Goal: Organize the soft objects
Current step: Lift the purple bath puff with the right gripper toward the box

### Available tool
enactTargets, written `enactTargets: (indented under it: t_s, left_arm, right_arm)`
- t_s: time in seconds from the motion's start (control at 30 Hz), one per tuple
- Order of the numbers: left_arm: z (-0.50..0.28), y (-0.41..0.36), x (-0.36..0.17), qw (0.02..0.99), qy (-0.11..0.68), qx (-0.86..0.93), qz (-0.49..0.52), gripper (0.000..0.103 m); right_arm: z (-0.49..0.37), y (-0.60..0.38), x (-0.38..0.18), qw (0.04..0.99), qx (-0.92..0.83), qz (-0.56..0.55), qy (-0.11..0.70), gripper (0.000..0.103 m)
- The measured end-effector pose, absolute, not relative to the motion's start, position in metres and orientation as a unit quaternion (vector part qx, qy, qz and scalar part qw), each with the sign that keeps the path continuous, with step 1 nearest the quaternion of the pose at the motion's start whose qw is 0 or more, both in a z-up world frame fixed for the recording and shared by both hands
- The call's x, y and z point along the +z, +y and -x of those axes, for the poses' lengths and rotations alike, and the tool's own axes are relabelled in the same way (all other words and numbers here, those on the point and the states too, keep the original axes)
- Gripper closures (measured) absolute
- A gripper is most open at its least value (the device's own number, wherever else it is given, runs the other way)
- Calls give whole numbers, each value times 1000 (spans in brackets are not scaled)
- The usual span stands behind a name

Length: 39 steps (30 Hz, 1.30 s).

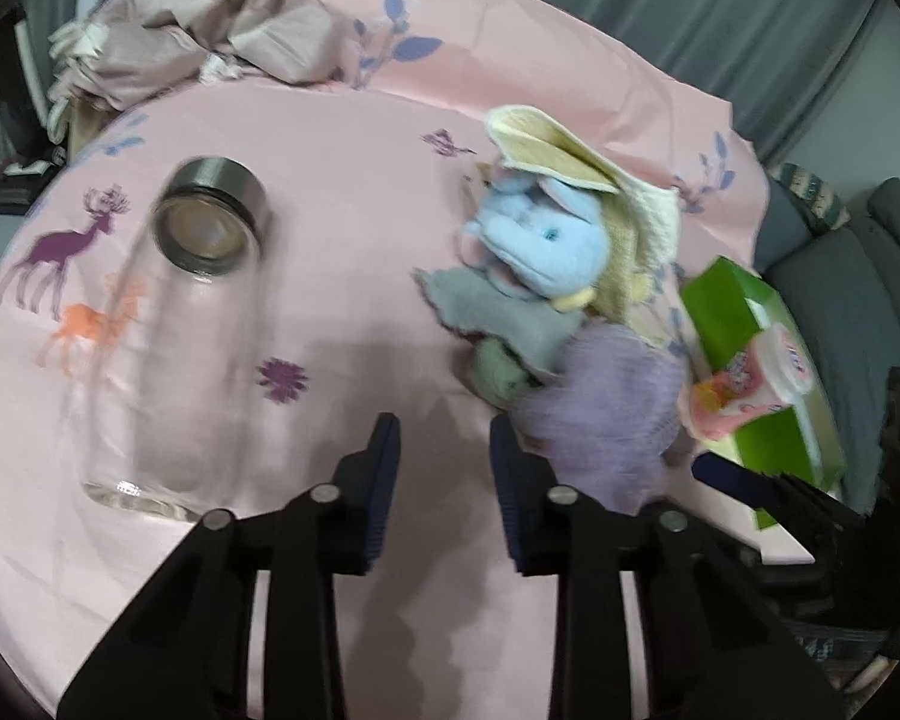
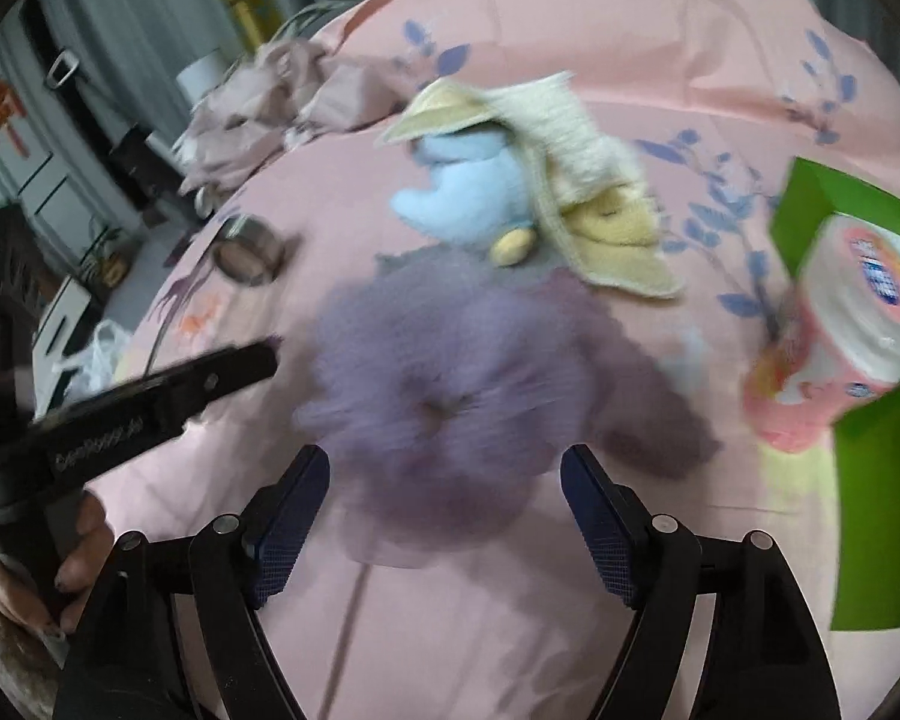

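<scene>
Soft things are heaped on a pink printed tablecloth [image 1: 342, 138]: a blue plush bunny [image 1: 546, 240] under a yellow cloth [image 1: 570, 156], a grey cloth [image 1: 498, 312], a small green cloth [image 1: 498, 372] and a purple mesh puff [image 1: 606, 414]. My left gripper [image 1: 444, 450] hovers just left of the puff, with a narrow gap between its jaws and nothing in it. In the right wrist view the puff [image 2: 444, 372] lies blurred just ahead of my right gripper [image 2: 444, 474], whose jaws stand wide apart on either side of its near edge, pads not pressing it. The bunny [image 2: 468, 192] lies beyond.
A clear glass bottle [image 1: 174, 360] with a steel cap [image 1: 210, 216] lies on the left. A green box [image 1: 726, 300] holding pink packs [image 1: 750, 384] sits at the right edge. Crumpled mauve fabric [image 1: 210, 30] lies at the back left. A hand [image 2: 84, 540] holds the left tool.
</scene>
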State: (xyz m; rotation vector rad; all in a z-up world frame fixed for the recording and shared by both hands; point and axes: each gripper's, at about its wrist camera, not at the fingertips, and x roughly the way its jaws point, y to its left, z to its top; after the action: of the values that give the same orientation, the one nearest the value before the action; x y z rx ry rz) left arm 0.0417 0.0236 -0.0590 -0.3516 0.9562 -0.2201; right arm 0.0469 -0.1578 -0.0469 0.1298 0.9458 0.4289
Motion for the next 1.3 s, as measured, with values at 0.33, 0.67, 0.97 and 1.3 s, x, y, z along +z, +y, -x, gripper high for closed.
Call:
enactTargets:
  t_s: [0.33,0.67,0.97,1.3]
  left_arm:
    - [-42,-6,-77,830,503,-171,170,81]
    - [-49,-30,-102,819,526,-165,157,87]
    - [-49,-41,-94,843,494,-168,133,96]
    - [-39,-70,-38,885,420,-176,92,97]
  right_arm:
    - [-62,-184,-53,860,211,-154,437,23]
    - [-89,-171,-89,830,227,-197,469,46]
    - [-82,-158,-92,826,244,-201,467,77]
    - [-61,-183,-40,866,244,-203,387,78]
